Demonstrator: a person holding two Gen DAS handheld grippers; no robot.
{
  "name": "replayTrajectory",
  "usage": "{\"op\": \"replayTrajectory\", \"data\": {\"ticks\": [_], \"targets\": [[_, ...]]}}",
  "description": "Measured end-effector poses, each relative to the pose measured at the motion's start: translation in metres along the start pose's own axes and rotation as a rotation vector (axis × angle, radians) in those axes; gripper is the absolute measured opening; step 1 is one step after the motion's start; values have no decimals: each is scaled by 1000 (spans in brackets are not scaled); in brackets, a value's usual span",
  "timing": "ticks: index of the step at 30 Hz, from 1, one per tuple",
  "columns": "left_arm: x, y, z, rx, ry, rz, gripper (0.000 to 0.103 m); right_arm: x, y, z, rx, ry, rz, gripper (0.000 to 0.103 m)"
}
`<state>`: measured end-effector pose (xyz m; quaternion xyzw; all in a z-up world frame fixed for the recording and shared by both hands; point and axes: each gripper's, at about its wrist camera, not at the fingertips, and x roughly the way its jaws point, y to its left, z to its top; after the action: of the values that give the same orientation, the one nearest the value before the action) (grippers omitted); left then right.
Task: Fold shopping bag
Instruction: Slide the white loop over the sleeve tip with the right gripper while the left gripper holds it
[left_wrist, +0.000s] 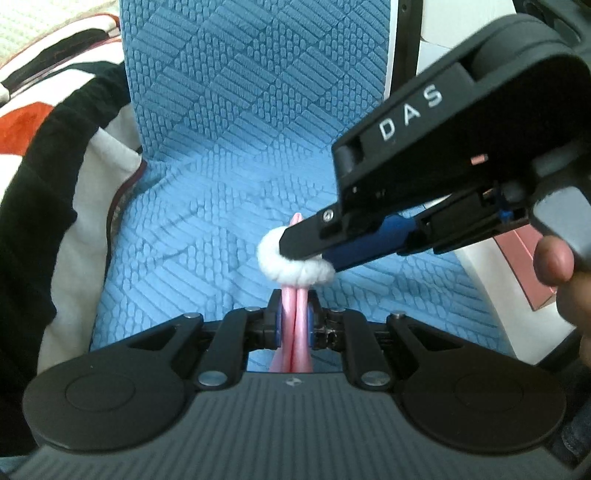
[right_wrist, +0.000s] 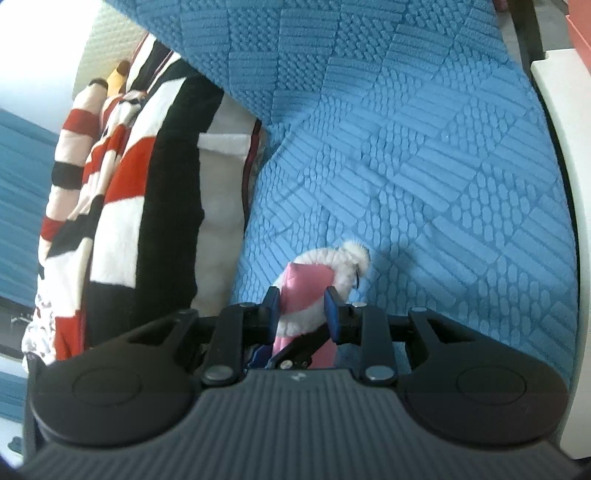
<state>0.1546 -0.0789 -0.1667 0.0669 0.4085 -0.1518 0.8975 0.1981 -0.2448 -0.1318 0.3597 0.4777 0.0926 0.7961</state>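
Clamping soft, slippery pink shopping bag (left_wrist: 294, 314) in left gripper (left_wrist: 294, 325) above blue textured cover (left_wrist: 229, 147), right gripper (right_wrist: 302, 308) part-closed around white fluffy band (left_wrist: 295, 264), best gripped mid-bundle.

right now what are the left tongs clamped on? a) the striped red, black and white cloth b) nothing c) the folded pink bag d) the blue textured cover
c: the left tongs are shut on the folded pink fabric shopping bag, just below its fluffy white band.
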Motion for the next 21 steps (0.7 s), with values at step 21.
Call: {"op": "replayTrajectory", "data": {"ticks": [21], "targets": [[-4, -32, -7, 213, -74, 99, 12, -1, -2, 5, -21, -45, -35, 25]]}}
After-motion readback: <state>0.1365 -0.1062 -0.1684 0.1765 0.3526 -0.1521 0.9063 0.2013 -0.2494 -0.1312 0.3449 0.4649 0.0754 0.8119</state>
